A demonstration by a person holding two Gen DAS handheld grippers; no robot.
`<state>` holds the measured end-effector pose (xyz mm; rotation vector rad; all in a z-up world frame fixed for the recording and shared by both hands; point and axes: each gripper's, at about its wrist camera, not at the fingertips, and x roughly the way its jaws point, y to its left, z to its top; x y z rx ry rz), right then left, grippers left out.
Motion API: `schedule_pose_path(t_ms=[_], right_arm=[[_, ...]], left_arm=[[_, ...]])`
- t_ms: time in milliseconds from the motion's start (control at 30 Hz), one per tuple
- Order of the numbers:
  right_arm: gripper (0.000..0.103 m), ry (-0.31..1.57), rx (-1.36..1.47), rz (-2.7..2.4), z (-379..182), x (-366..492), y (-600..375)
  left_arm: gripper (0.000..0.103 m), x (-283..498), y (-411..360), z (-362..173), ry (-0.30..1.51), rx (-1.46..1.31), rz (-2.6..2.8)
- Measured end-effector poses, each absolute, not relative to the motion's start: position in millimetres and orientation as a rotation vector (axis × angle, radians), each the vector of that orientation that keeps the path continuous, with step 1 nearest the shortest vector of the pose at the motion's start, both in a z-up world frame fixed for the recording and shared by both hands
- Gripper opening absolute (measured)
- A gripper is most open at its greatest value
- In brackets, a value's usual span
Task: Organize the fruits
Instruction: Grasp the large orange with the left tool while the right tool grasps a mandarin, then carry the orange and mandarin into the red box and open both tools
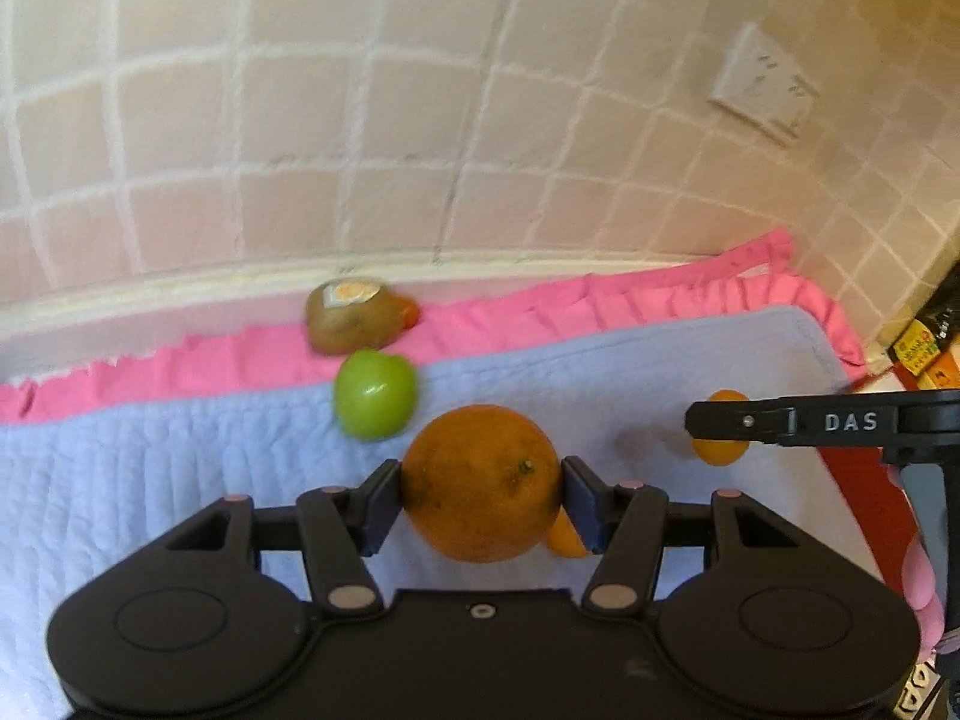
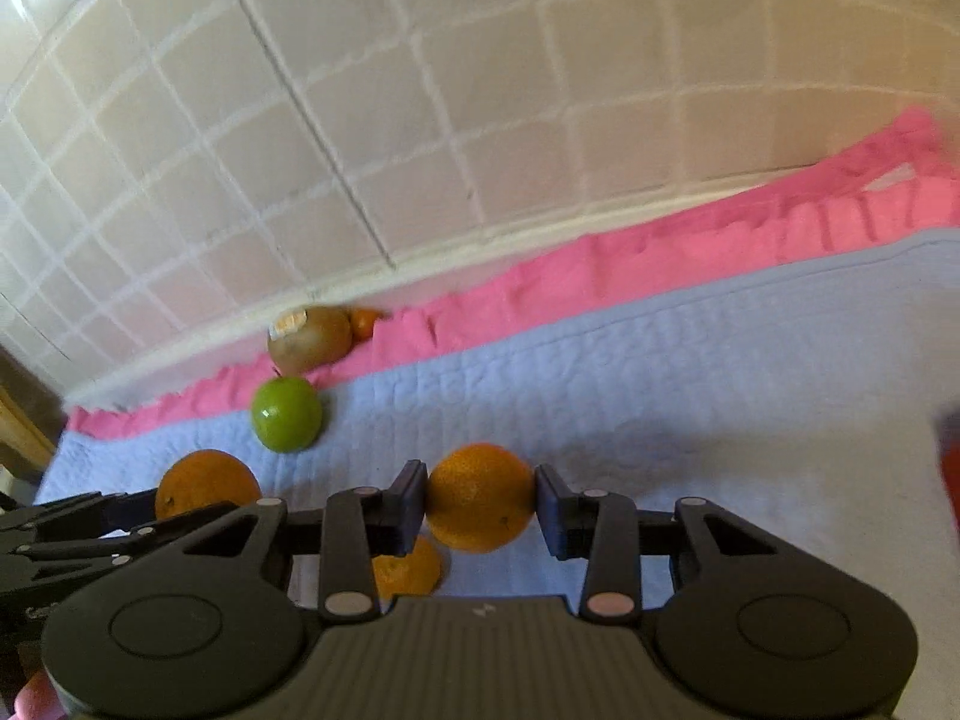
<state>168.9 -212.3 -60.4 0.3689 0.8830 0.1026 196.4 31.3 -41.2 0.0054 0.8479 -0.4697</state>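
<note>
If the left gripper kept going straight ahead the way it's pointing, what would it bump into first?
Probably the green apple. The left gripper is shut on a big orange, and the apple sits just beyond it on the blue cloth. Depth is hard to judge, so the orange might touch the cloth first.

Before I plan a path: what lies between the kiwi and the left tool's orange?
The green apple, seen in the left wrist view.

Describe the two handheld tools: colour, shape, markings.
Both are matte black plastic. The left tool and right tool each have a wide body with two round embossed discs, scissor-style link arms with silver and pinkish rivets, and dark navy rectangular pads. White letters "DAS" mark the right tool's side.
</note>
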Motion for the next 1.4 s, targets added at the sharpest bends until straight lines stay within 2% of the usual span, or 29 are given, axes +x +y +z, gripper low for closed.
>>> schedule_pose_path(t_ms=[300, 600, 900, 1333, 1400], right_arm=[[0.041, 0.717, 0.518, -0.048, -17.5, 78.2, -300.7], [0.041, 0.659, 0.564, -0.319, -1.3, -31.0, -415.9], [0.041, 0.842, 0.500, -0.442, -30.8, -89.7, -474.8], [0.041, 1.101, 0.520, -0.300, -105.7, -64.8, -471.4], [0.041, 1.118, 0.455, -0.307, -107.4, -57.3, -468.3]], left_arm=[[0.068, 161.0, -48.6, 15.1, 0.717, 0.132, -0.635], [0.068, 125.5, -165.4, 30.5, 0.638, 0.249, -0.902], [0.068, 105.3, -295.7, 9.9, 0.697, 0.341, -1.170], [0.069, 115.9, -414.7, -43.0, 0.813, 0.440, -1.237], [0.069, 122.5, -427.6, -49.5, 0.821, 0.442, -1.235]])
